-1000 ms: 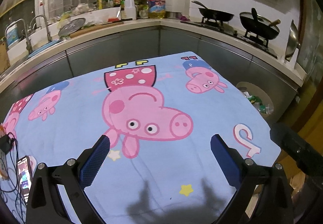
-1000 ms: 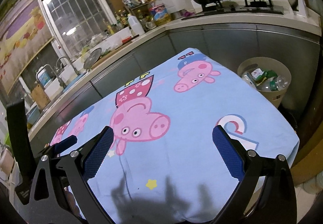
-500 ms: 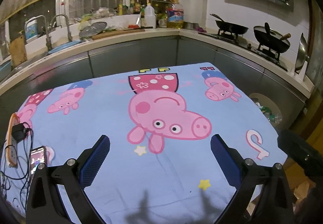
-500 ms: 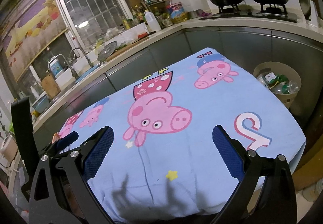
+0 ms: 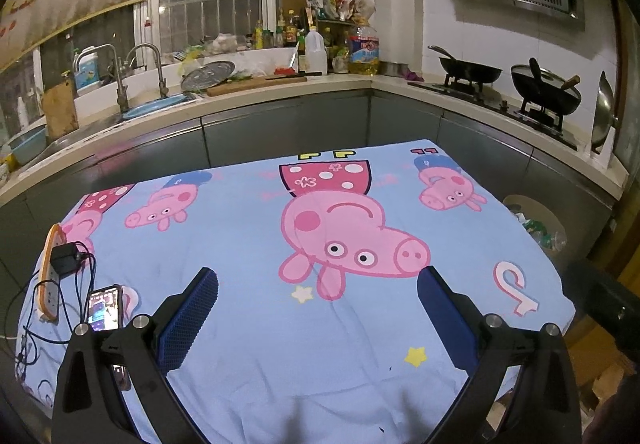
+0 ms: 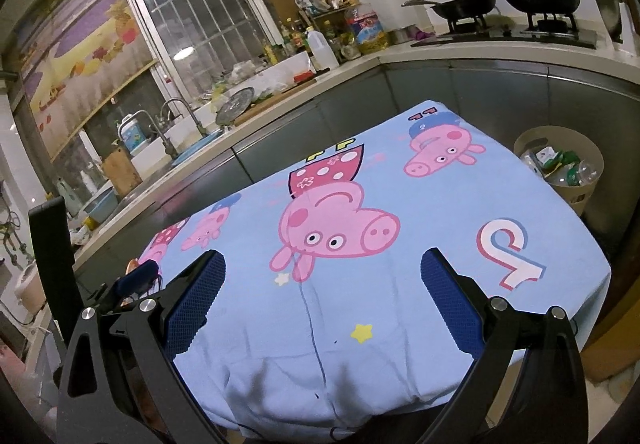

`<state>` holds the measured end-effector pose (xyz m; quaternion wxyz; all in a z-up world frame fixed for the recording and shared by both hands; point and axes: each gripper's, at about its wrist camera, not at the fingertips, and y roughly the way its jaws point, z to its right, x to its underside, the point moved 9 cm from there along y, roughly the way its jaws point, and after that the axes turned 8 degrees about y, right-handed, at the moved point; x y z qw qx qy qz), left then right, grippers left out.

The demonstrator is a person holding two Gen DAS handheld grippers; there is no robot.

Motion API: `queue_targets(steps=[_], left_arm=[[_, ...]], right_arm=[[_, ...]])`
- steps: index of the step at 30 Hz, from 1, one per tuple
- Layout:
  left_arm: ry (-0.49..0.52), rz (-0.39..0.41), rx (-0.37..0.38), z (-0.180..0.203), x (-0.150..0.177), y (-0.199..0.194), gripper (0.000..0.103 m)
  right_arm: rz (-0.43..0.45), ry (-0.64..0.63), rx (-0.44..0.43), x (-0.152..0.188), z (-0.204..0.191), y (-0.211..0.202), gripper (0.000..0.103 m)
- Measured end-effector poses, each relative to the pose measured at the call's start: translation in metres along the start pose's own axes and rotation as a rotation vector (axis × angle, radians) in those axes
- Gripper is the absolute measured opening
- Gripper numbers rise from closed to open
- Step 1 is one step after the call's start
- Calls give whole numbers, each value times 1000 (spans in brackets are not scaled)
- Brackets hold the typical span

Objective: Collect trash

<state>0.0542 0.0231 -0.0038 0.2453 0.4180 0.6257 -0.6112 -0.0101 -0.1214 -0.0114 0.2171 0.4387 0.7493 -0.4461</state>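
Both tongs, left (image 5: 318,314) and right (image 6: 322,308), hover spread (empty) above tablecloth (image 5: 248,244).

a table (image 5: 532,318) wears a blue pig-print cloth (image 5: 248,244). at its left edge lies an orange power strip (image 5: 50,276) with a black plug, cables trailing, and a lit phone (image 5: 105,307) just beside it.

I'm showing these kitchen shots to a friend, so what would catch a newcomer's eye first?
The blue cartoon-pig cloth fills the middle, with both the left gripper and right gripper open above it. A trash bin of bottles sits past its right edge, and a lit phone lies at its left.
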Motion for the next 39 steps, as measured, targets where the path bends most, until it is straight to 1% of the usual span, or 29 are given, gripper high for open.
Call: queue_targets(steps=[5, 10, 16, 21, 23, 26, 29, 30, 33, 35, 39], left_arm=[[12, -20, 5, 8, 1, 6, 99], [40, -52, 14, 18, 1, 19, 99], [61, -90, 23, 25, 1, 36, 99], [53, -120, 35, 27, -4, 52, 99], [48, -127, 54, 29, -6, 58, 99], [62, -99, 98, 37, -10, 61, 99], [83, -111, 136, 49, -11, 68, 99], [89, -113, 137, 51, -11, 70, 99], [118, -110, 89, 53, -15, 77, 99], [127, -124, 107, 55, -15, 83, 99], [125, -151, 107, 55, -14, 95, 99]], right_arm=[[-11, 6, -5, 2, 5, 3, 97], [-18, 45, 6, -2, 18, 12, 97], [-37, 69, 13, -8, 29, 31, 97], [-57, 72, 25, -12, 36, 47, 97], [-61, 84, 37, -14, 42, 53, 97], [-63, 93, 54, -15, 49, 60, 97], [-76, 107, 65, -15, 54, 68, 97], [-80, 111, 69, -16, 56, 72, 97], [-73, 116, 81, -18, 60, 76, 97], [-67, 124, 91, -22, 64, 80, 97], [-64, 138, 109, -26, 73, 89, 97]])
